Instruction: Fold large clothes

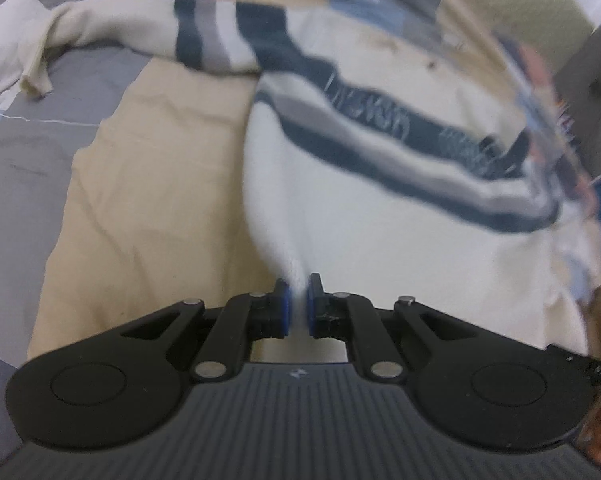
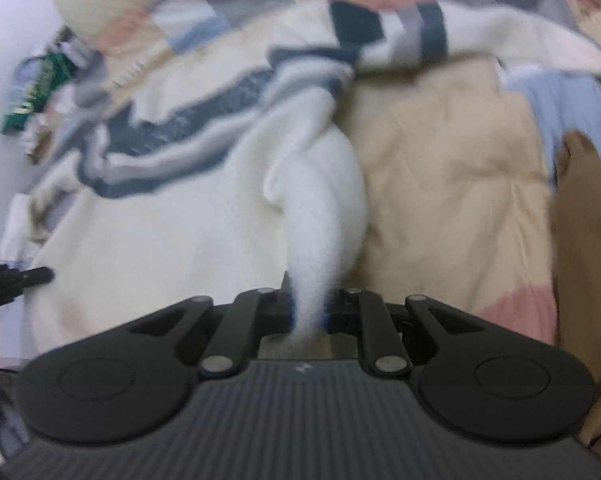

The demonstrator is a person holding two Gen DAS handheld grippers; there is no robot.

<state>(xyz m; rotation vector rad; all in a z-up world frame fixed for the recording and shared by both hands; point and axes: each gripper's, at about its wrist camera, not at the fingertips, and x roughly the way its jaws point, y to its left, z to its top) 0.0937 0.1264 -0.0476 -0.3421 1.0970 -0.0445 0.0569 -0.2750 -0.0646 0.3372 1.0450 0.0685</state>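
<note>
one patchwork bedspread (image 1: 148,184) — rumpled, tan-grey.

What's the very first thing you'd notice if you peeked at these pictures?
The big cream fleece sweater with navy and grey stripes sprawls across the middle of a beige, grey and blue patchwork bedspread. Its white hem is pulled into two peaks, one pinched in the left claw at the bottom of the left view, the other in the right claw at the bottom of the right view.
</note>
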